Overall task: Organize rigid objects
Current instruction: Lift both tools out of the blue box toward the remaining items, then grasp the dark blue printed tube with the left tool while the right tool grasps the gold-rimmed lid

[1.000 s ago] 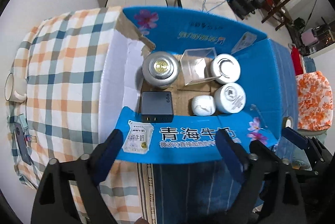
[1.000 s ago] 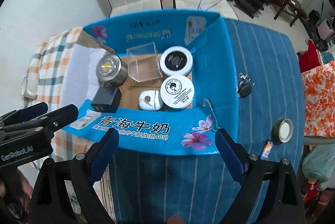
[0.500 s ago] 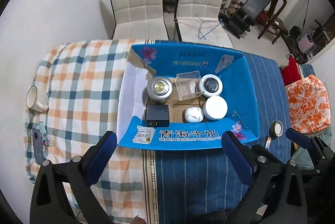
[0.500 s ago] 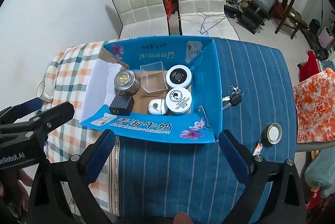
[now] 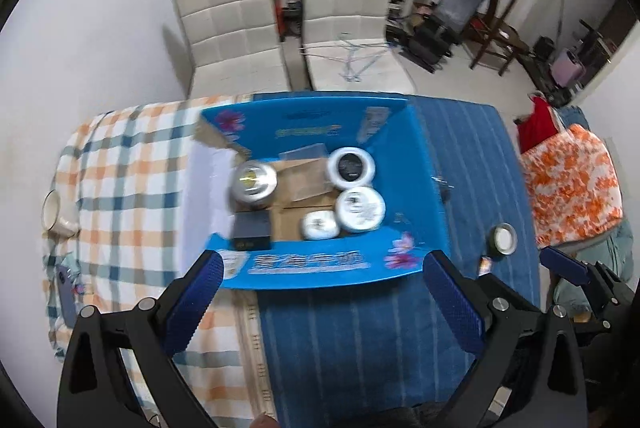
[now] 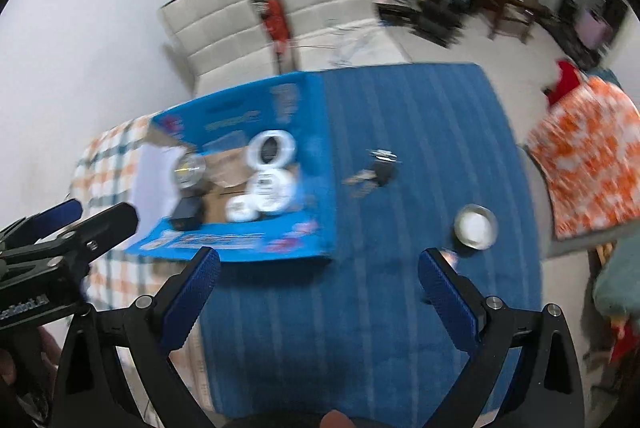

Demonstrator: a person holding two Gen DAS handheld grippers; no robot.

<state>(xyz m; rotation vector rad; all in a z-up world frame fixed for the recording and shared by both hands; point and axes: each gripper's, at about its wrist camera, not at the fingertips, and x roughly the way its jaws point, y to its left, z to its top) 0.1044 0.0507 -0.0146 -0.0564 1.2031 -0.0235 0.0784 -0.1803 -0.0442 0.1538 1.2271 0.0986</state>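
Note:
An open blue cardboard box stands on the table. It holds a silver tin, a clear plastic cube, two white round jars, a small white case and a black charger. My left gripper hangs open above the box's near flap with nothing between its fingers. My right gripper is open over the blue striped cloth, right of the box. Keys and a small round tin lie on that cloth.
A checked cloth covers the table's left half, with a white mug and a phone near its edge. Two white chairs stand behind the table. Orange patterned fabric lies to the right.
Both grippers have risen and drawn back from the box, so it looks smaller. The right gripper has also swung to the right, over the blue cloth. The box's contents have not moved.

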